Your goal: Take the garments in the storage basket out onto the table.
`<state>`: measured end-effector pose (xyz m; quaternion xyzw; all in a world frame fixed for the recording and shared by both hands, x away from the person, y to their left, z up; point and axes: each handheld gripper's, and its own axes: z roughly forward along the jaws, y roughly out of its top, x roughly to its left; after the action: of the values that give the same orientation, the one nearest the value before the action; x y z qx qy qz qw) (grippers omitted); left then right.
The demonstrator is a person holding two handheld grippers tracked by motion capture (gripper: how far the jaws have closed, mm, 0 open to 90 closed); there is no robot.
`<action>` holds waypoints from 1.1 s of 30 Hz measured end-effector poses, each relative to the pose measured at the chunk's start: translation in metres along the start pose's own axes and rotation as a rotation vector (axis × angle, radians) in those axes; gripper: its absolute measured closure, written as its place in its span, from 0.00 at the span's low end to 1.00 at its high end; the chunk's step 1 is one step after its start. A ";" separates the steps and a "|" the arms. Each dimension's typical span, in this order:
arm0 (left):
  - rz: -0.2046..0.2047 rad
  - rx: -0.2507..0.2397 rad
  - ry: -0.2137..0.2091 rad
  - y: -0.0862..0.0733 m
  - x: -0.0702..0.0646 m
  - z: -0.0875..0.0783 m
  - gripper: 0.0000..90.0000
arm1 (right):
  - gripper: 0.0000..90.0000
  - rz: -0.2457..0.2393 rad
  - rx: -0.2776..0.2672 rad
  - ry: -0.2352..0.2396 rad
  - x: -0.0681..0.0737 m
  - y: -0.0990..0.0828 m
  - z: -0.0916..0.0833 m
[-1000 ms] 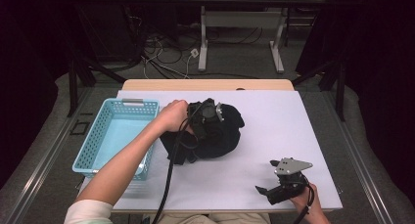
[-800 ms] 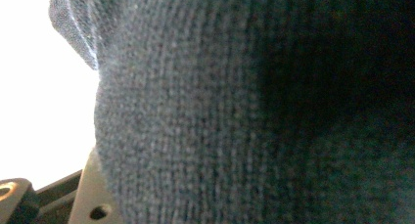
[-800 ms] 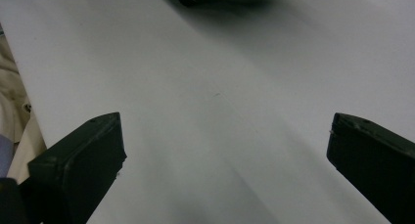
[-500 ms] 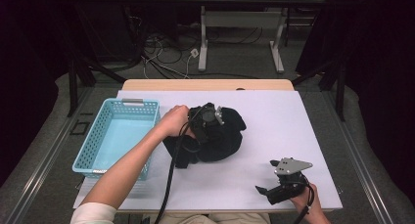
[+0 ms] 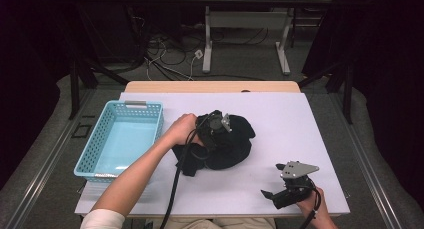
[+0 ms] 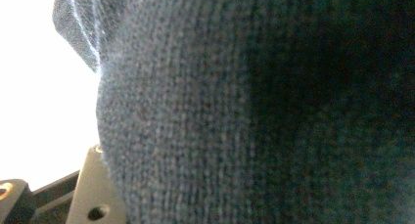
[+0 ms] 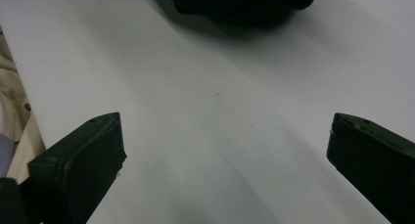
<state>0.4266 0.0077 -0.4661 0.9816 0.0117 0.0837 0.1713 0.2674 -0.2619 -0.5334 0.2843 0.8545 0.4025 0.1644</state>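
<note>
Two grippers are at work over a white table; the left gripper is pressed down into a black knitted garment that lies bunched near the middle of the table, just to the right of a light blue basket; the left hand grasps the gripper from its left side, and a black cable runs from it back toward the near edge of the table. From the left gripper view the dark knit presses right up against the camera and covers the jaws, so whether they are clamped or spread cannot be told; a small bit of the gripper's metal bracket peeks out at the lower left against the bright table. The basket sits at the table's left edge, apart from the garment; nothing can be made out inside it. The right gripper rests low near the front right corner of the table, well apart from the garment, held by the right hand, with its grey three-cornered plate on top; in the right gripper view its two black jaws stand wide apart with nothing between them, bare white table under them, and the edge of the black garment lies farther off at the top.
</note>
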 end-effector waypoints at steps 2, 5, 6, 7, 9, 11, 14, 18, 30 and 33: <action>-0.001 0.000 -0.007 0.000 -0.001 0.004 0.44 | 0.00 0.000 0.001 0.000 0.000 0.000 0.000; -0.002 -0.003 -0.008 -0.001 -0.002 0.010 0.44 | 0.00 0.005 0.001 -0.002 0.000 0.000 -0.001; -0.002 -0.006 -0.007 -0.001 -0.002 0.011 0.44 | 0.00 0.005 0.002 0.000 0.000 0.000 0.000; -0.003 -0.009 -0.007 -0.001 -0.002 0.012 0.44 | 0.00 0.001 0.001 0.000 0.000 0.000 0.000; -0.012 -0.015 -0.015 -0.002 -0.003 0.015 0.44 | 0.00 0.001 0.002 0.006 0.000 0.000 0.000; -0.011 -0.018 -0.014 -0.003 -0.003 0.016 0.43 | 0.00 -0.004 0.001 0.002 0.000 0.000 -0.001; -0.018 -0.020 -0.019 -0.004 -0.003 0.020 0.43 | 0.00 0.000 0.000 0.000 0.000 0.000 -0.001; -0.022 -0.025 -0.024 -0.004 -0.004 0.025 0.42 | 0.00 -0.004 0.003 0.006 0.001 0.000 -0.001; -0.105 -0.043 -0.054 -0.006 -0.006 0.041 0.28 | 0.00 0.001 0.002 0.004 0.001 0.000 0.000; -0.130 -0.063 -0.061 -0.009 -0.006 0.042 0.20 | 0.00 -0.005 0.002 0.006 0.000 0.000 0.000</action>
<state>0.4283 0.0018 -0.5094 0.9750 0.0674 0.0429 0.2073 0.2670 -0.2618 -0.5332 0.2809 0.8561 0.4022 0.1625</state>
